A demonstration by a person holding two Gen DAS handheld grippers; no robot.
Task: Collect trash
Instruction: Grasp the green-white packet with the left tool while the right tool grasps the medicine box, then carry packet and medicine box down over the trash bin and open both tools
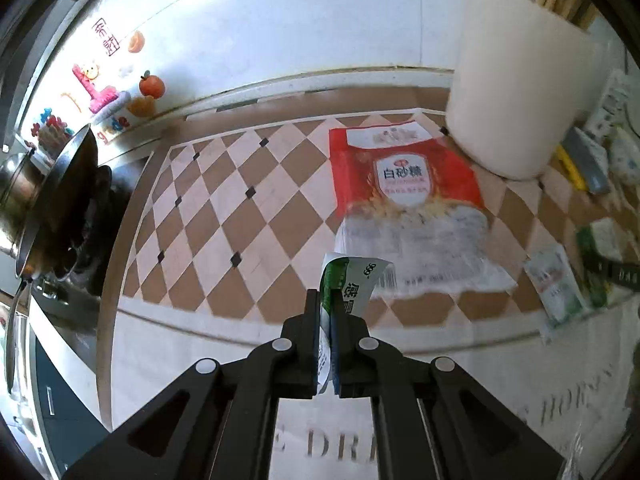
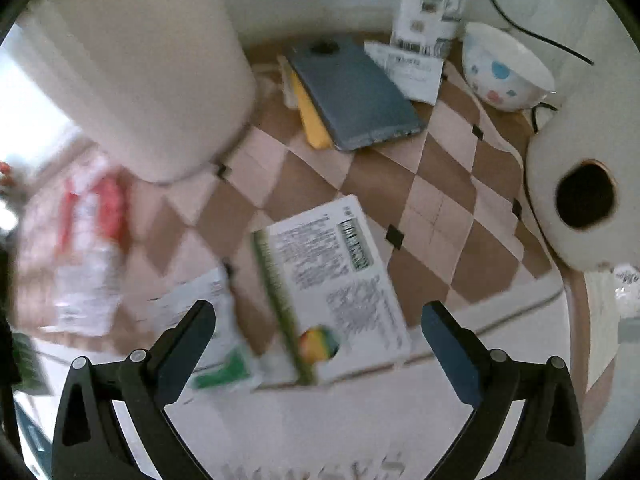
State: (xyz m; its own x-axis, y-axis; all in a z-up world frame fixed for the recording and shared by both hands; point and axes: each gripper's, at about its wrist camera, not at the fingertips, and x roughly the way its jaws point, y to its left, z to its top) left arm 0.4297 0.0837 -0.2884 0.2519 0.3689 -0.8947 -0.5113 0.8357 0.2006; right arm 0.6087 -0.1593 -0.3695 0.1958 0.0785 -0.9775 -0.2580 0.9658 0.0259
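A curled green-and-white sachet [image 1: 345,292] sits clamped in the left gripper [image 1: 326,320] near the red sugar bag [image 1: 404,172], while the right gripper [image 2: 318,320] hovers spread apart over a white box [image 2: 340,280].

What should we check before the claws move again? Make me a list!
1. Left claw pinching the green-and-white packet: ok.
2. Right claw open wide: ok.
3. White box sits between the right claw's fingers: ok.
4. White bin close by: ok.
5. Bin's opening free: cannot tell, top is out of view.
6. Red sugar bag out of the left claw's way: ok.
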